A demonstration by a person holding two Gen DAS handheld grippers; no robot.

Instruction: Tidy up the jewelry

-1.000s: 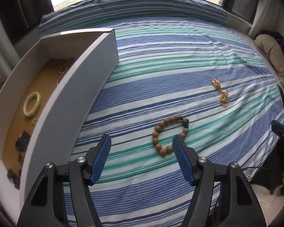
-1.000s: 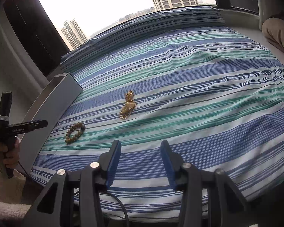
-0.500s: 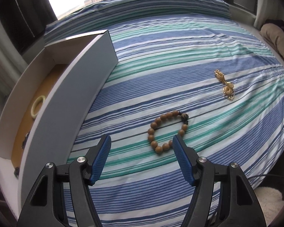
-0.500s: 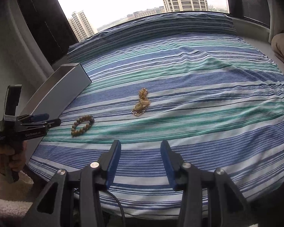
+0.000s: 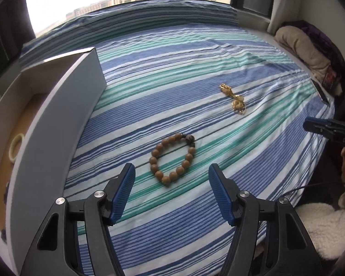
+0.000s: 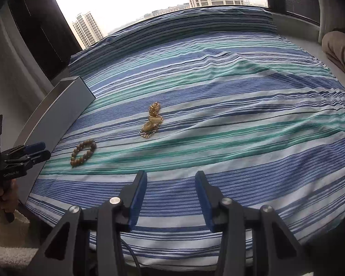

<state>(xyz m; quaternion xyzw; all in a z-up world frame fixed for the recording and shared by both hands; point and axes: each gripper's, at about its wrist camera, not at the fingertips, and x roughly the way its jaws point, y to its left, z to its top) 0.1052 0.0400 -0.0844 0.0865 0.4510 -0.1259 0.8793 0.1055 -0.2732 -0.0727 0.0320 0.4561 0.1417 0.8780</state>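
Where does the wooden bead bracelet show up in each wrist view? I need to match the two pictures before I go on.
Left wrist: wooden bead bracelet lies low and centre on the striped bedspread, just ahead of the open left gripper.
Right wrist: the bracelet lies at lower left, near the left gripper.
Shared landmark: the gold jewelry piece, farther up the bed than the bracelet in both views.

1 bead bracelet point(image 5: 172, 158), 1 gold necklace point(image 5: 233, 99), 1 box point(image 5: 55, 119), 1 bangle point(image 5: 16, 147)

We note both wrist cameras angled down over the striped bed point(image 5: 195, 73); left sits nearer, and both share the bead bracelet point(image 5: 172, 158).
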